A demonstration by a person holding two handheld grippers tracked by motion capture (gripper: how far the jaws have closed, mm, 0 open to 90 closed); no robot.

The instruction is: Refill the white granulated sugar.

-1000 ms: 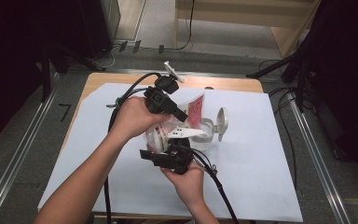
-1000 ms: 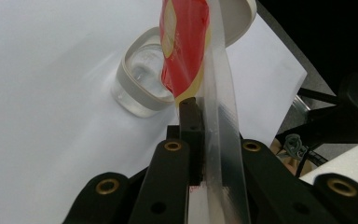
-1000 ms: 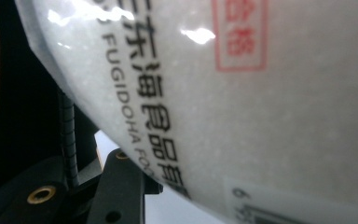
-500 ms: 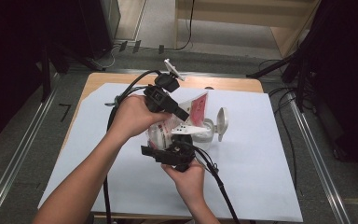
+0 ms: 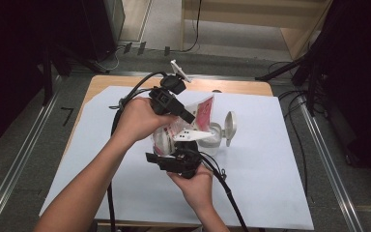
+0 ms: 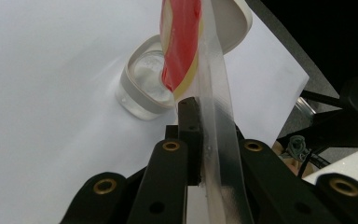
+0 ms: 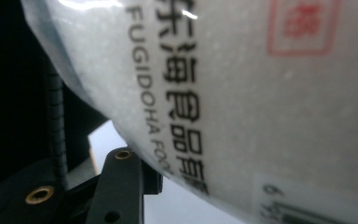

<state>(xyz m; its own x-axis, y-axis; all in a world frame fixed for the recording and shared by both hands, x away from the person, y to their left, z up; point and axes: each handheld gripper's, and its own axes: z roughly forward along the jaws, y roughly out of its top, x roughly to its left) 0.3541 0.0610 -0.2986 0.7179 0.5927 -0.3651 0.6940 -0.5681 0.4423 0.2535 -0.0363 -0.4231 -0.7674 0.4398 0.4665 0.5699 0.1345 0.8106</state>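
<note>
Bag [image 5: 193,121] of white grains, held over the open jar [image 5: 211,137].
My left gripper [image 6: 200,140] pinches its clear edge; my right gripper [image 5: 181,157] clasps its bulging body.

The clear bag [image 7: 261,93] just above the right claw [image 7: 121,186] reads "FUGIDOHA FOO". Chinese characters run beside that. A red stamp there is unreadable.

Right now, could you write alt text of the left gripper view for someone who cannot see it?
The left hand-held gripper pinches the clear edge of a red and yellow bag, holding it over an open clear container with its lid flipped back, on white paper.
</note>
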